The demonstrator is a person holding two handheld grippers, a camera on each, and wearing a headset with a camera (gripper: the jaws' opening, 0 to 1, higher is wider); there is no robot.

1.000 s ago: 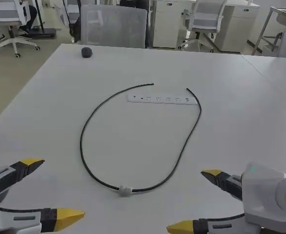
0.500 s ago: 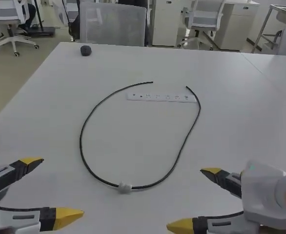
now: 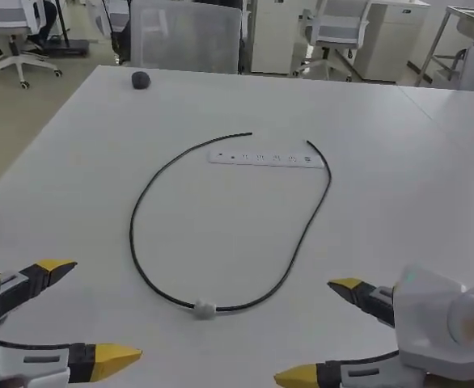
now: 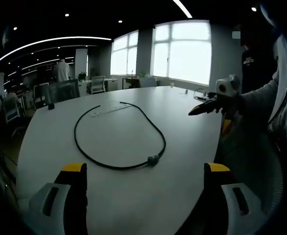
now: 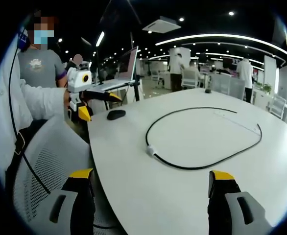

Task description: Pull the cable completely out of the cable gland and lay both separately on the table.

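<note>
Black cable (image 3: pixel 132 226), threaded through a grey gland (image 3: pixel 204 307), loops on the surface (image 3: pixel 383 121) while the left hand-held gripper (image 3: pixel 107 309) and right hand-held gripper (image 3: pixel 303 330) gape wide, empty.

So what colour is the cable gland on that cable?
The small cable gland is pale grey; head view.

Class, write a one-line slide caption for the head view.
Open left gripper and open right gripper hover before a looped black cable carrying its pale cable gland on a white table.
</note>
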